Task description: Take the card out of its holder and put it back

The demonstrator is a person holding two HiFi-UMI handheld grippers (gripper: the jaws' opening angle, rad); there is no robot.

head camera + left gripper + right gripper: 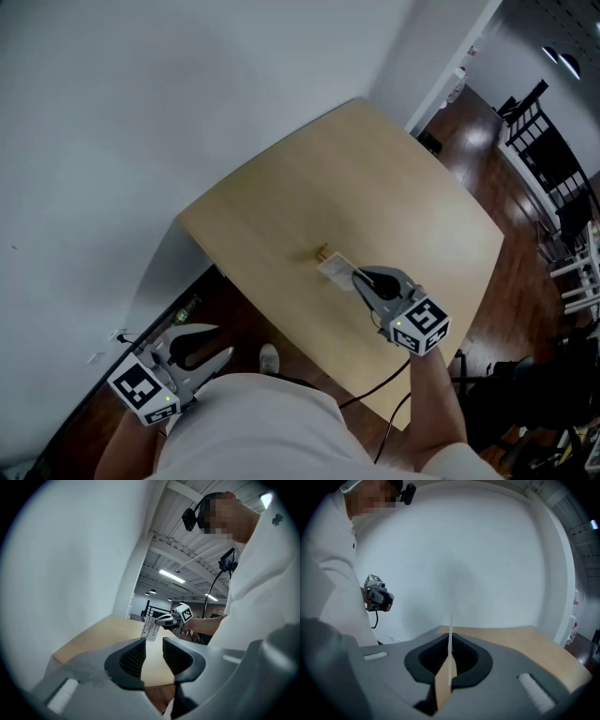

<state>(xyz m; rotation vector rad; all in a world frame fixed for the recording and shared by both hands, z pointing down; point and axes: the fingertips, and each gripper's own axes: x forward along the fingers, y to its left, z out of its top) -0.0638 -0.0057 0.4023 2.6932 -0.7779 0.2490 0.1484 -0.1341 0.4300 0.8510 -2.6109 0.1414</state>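
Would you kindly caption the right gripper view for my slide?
Right gripper shut on the card, seen edge-on over the table.

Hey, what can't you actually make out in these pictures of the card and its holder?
- card face: edge-on to the right gripper view, pinched in the shut right claw; in the left gripper view its print is too small to read.
- holder: tiny in the head view, so its slot cannot be seen.
- Whether card and holder touch: they overlap in the head view; cannot tell.

Holder [321, 251] on table [394, 159] middle; card [336, 267] just beside it, in right gripper [360, 276]; left gripper [214, 341] off table's near-left edge
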